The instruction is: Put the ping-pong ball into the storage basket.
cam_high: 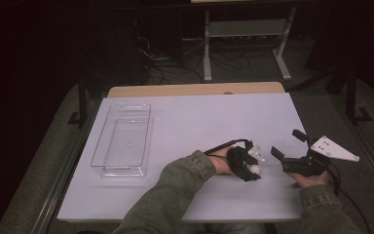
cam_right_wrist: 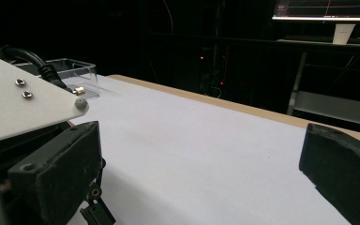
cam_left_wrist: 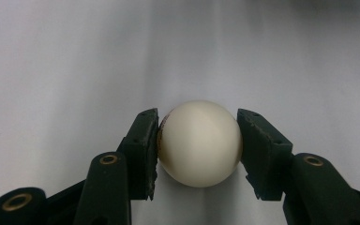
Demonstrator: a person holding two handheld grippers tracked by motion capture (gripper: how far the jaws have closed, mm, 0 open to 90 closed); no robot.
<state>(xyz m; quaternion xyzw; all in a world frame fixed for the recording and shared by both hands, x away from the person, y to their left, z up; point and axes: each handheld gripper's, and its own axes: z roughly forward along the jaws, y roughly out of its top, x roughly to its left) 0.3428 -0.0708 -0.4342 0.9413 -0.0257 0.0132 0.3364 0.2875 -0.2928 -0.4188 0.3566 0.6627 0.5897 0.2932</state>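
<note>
Dark room surrounding a white-covered table (cam_high: 195,122), w/ a tan edge strip at its far side and a metal rack standing on the floor behind.

High view: I'm watching the person's forearms coming in from the bottom, sleeves olive-green. Left gripper (cam_high: 254,169) is lying near the table's front, right of centre, and is clamping a small white ball (cam_high: 255,169) against the sheet. Right gripper (cam_high: 286,144) is resting just beside it to the right, jaws pointing toward the far left and standing wide apart w/ nothing between them; its grey three-cornered plate (cam_high: 333,148) is sitting on top. Clear plastic bin (cam_high: 122,139) is standing well apart at the table's left, long side running away from me, nothing visible inside.

Left gripper view: I'm looking along the two black jaws rising from the bottom. Ball (cam_left_wrist: 199,143) is sitting between the pads (cam_left_wrist: 146,150), both pads pressing on its sides; it's cream-white, w/ a small dark mark at its left edge by the pad. White sheet is lying under and beyond it.

Right gripper view: I'm seeing the jaws spread wide at the lower left and lower right corners, bare white sheet between them. Left gripper's plate (cam_right_wrist: 18,110) is showing at the left, w/ its cable and the bin (cam_right_wrist: 77,75) behind it. Shelving and a lit screen are sitting in the dark bkgd.
</note>
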